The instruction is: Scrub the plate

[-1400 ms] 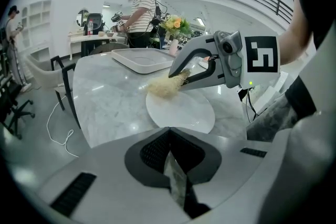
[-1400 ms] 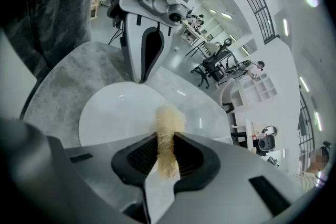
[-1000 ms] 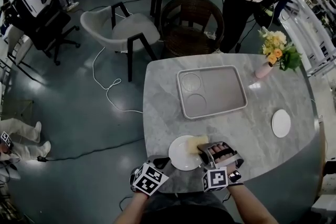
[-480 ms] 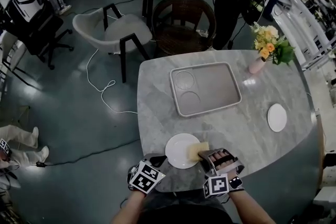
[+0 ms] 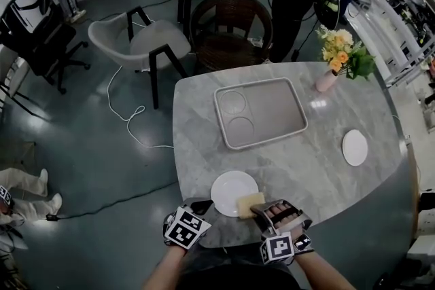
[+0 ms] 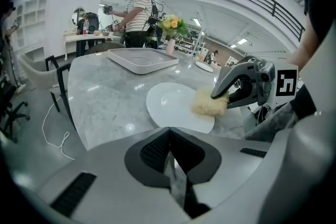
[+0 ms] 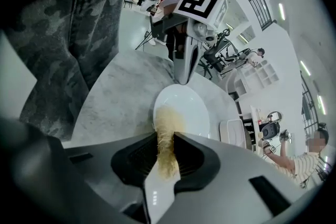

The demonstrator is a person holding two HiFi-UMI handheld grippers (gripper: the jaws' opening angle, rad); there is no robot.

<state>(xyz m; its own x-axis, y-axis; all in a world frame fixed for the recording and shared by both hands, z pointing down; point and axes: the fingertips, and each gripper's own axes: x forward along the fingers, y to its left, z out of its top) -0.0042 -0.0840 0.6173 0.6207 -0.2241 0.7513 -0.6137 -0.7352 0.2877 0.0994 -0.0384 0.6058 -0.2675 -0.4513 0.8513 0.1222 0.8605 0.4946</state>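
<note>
Tray (image 5: pixel 272 115) and vase (image 5: pixel 326 81) stand beyond; my right gripper (image 7: pixel 167 152) clamps sponge (image 5: pixel 249 204) against plate (image 5: pixel 228 190), left gripper (image 6: pixel 170 152) jaws together near its rim.

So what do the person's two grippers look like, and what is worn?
Both the left gripper and the right gripper have pale grey shells with black ribbed jaw pads. Each carries a white cube printed with black square markers. The person wears camouflage trousers.
</note>
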